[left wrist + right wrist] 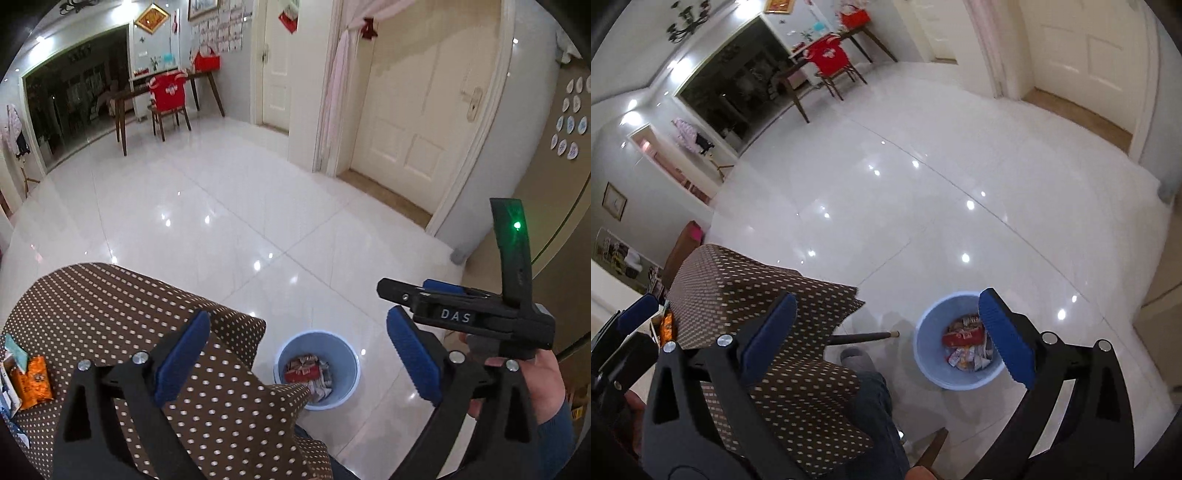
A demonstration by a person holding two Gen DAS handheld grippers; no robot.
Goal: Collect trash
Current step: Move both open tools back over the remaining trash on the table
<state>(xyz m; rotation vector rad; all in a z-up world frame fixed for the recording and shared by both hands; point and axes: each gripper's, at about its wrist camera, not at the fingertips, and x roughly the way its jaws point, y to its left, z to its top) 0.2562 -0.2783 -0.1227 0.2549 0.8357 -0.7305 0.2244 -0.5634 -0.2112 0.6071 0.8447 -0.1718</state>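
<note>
A pale blue bin point(295, 349) point(925, 354) stands on the white floor beside the table, holding red and white wrappers point(304, 369) point(962, 343). My left gripper point(299, 360) hovers above it, open, nothing between its blue pads. My right gripper point(888, 332) is open and empty too, its right finger crossing the bin's rim in the picture. In the left wrist view the right gripper point(406, 286) sits at the right, held by a hand point(543, 380). An orange snack packet point(35, 380) point(666, 326) lies on the table's left part.
A table under a brown dotted cloth point(122, 295) point(746, 273) fills the lower left. A person's jeans leg and grey slipper point(857, 360) are beside the bin. More packets point(14, 358) lie at the table's left edge. White doors point(413, 122) and a far desk with a chair point(168, 99).
</note>
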